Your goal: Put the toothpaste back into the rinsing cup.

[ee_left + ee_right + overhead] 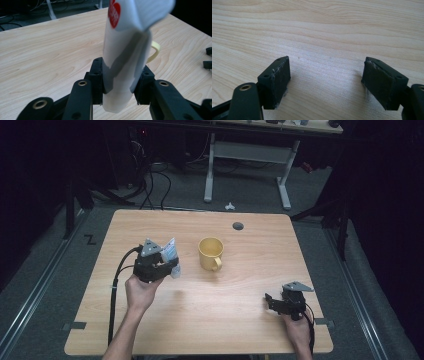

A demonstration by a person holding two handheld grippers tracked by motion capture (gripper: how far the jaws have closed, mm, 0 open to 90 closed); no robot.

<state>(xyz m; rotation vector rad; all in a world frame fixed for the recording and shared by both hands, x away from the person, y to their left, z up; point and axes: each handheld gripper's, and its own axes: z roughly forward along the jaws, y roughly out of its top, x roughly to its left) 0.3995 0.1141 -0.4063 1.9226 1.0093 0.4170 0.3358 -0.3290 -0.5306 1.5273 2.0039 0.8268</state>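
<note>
The wooden table carries a yellow mug near its middle. The left gripper is closed on a white tube, held above the table just left of the mug. The right gripper rests wide open, holding nothing.

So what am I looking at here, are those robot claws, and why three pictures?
No robot: a person holds a hand-operated gripper in each hand. The high view looks down on the wooden table; the other two come from cameras riding on each gripper. The left gripper is clamped on a white tube with a red mark, lifted off the table. The right gripper sits open with nothing between its pads, low over bare wood. A yellow mug stands mid-table.
</note>
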